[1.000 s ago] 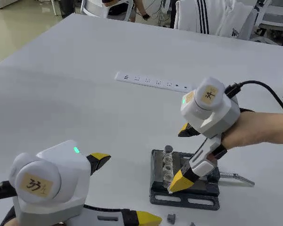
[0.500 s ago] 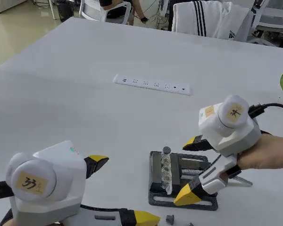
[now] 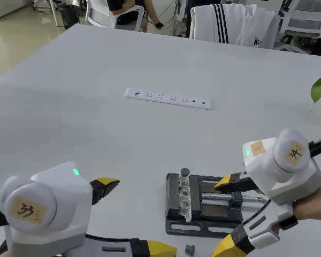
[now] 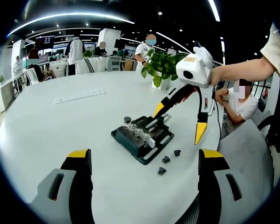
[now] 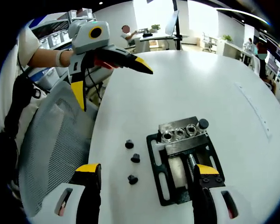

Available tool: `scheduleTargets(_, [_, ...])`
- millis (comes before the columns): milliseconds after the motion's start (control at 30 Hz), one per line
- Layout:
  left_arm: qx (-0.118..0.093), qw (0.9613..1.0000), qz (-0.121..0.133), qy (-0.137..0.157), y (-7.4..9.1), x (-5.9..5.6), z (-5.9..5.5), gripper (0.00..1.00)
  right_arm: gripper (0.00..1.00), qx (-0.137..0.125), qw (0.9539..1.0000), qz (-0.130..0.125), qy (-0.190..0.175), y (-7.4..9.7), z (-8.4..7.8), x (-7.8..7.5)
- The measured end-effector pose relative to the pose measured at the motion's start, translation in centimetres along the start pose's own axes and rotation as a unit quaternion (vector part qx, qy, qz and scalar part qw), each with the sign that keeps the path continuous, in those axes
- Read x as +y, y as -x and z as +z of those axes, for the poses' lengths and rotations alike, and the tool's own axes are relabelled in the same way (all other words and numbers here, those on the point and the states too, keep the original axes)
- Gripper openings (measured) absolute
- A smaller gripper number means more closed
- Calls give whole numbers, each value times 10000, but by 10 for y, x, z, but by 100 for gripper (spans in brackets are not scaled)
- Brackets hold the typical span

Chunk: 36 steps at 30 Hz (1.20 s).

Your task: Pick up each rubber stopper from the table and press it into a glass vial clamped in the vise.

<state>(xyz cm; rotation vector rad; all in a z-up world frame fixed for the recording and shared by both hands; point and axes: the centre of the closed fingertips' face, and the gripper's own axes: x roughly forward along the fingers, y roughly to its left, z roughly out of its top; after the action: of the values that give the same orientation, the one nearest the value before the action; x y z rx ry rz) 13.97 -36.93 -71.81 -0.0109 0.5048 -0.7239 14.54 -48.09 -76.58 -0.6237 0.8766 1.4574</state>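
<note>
One vial [image 5: 203, 123] in the vise [image 5: 175, 175] looks stoppered, three stand open; three stoppers [image 5: 135, 158] lie on the table [image 5: 130, 93] beside it; left claw [image 4: 144, 154] and right claw [image 5: 146, 168] hang wide open, empty.

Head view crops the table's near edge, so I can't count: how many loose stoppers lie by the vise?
Observer: Three loose stoppers lie on the table beside the vise.
Operator: Touching the vise?
Observer: No, all three sit apart from it and from each other.
Operator: Is the left tool holding anything?
Observer: No, the left tool is open, nothing between its jaws.
</note>
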Motion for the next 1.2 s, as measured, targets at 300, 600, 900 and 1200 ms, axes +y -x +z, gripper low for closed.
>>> scheduleTargets(300, [-9,10000,25,-42,2,-3,3,94,72,147,9998,106,44,-1,-22,14])
scheduleTargets(600, [-27,10000,62,-41,5,-4,2,94,61,285,9991,240,190,-13,-38,24])
scheduleTargets(900, [-34,10000,59,-64,6,-13,5,94,49,371,9980,309,406,-24,-46,28])
scheduleTargets(1200, [-51,9999,74,-71,9,-12,4,94,36,480,9962,346,638,-36,-52,27])
